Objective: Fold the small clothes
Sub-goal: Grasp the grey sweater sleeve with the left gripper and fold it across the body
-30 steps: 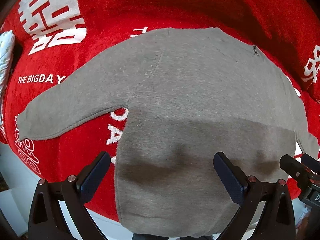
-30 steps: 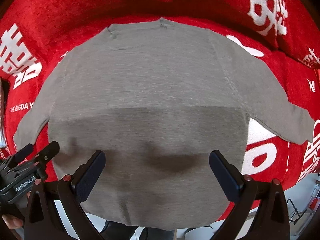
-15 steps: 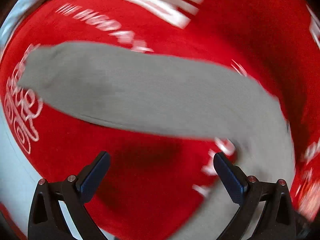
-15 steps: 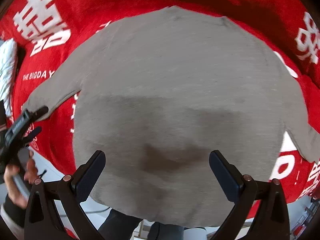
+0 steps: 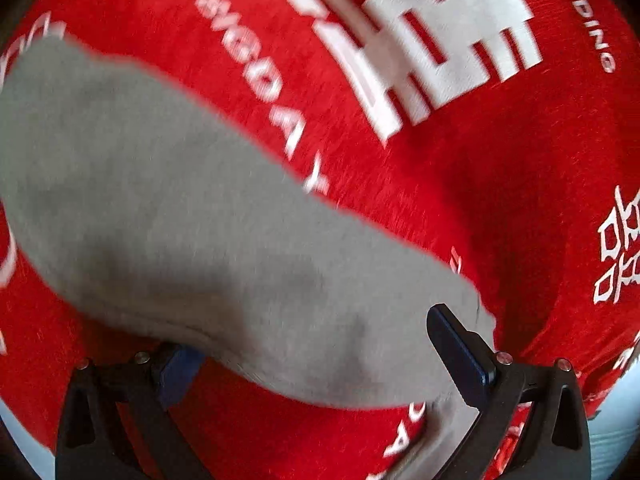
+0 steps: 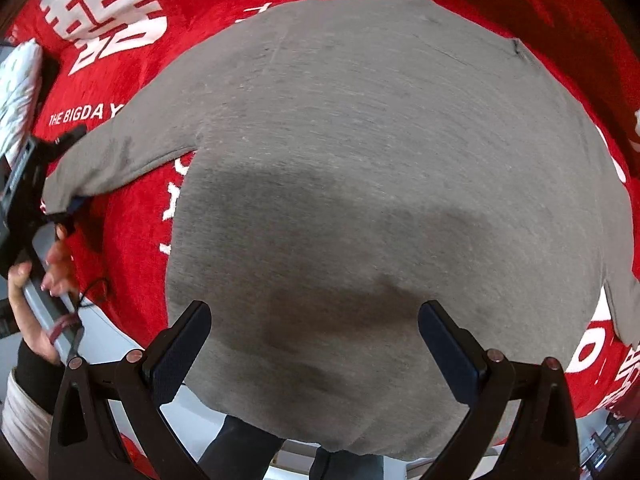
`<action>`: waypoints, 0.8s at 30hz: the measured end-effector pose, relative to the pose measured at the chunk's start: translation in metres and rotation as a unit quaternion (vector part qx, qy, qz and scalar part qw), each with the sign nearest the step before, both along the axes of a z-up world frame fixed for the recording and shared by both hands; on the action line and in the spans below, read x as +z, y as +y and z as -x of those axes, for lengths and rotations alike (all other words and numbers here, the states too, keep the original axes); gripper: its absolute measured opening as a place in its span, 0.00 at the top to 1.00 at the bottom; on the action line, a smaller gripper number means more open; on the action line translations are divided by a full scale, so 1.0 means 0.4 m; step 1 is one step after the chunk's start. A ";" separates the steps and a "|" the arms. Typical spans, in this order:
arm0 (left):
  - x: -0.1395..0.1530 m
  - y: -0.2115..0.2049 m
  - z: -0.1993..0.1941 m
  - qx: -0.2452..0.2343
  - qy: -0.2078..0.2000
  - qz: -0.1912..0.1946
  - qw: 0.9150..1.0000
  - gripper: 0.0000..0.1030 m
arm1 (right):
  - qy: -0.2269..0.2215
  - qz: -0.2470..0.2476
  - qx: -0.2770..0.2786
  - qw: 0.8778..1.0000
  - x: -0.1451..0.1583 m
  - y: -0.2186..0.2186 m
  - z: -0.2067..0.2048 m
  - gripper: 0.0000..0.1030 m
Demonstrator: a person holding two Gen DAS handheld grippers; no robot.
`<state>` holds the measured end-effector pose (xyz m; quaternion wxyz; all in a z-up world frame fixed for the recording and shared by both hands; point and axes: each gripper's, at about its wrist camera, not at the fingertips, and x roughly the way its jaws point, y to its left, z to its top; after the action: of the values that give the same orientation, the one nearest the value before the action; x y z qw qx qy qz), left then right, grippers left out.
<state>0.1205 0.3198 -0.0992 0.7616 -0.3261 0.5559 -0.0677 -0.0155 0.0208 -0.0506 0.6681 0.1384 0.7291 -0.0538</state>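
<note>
A small grey long-sleeved top lies flat on a red cloth with white lettering. In the left wrist view its left sleeve fills the frame. My left gripper is open at the sleeve's cuff end: the left finger lies under the cloth, the right finger above it. From the right wrist view the left gripper shows at the cuff. My right gripper is open and empty above the top's hem.
The red cloth covers the whole surface. A white patterned item lies at its far left. The surface's front edge runs just below the hem, with the person's legs beneath.
The left gripper has moved left from the hem to the sleeve's cuff, and its left finger has slid under the cloth. The right gripper has shifted a little leftward over the hem.
</note>
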 end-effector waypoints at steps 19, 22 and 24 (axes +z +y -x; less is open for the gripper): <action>0.257 -0.151 -0.002 -0.122 -0.170 -0.146 0.967 0.94 | -0.020 -0.007 -0.060 0.998 0.033 -0.108 0.082 0.00; 0.324 -0.295 -0.003 -0.184 -0.213 -0.152 0.948 0.94 | -0.034 -0.011 -0.094 0.995 0.053 -0.180 0.123 0.00; 0.356 -0.433 0.010 -0.242 -0.238 -0.145 0.929 0.94 | -0.048 -0.011 -0.122 0.991 0.070 -0.241 0.161 0.00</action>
<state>0.1163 0.1468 0.0431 0.8711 -0.0415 0.4241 -0.2440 -0.0798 -0.0755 -0.0225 0.6889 0.2359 0.6748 -0.1198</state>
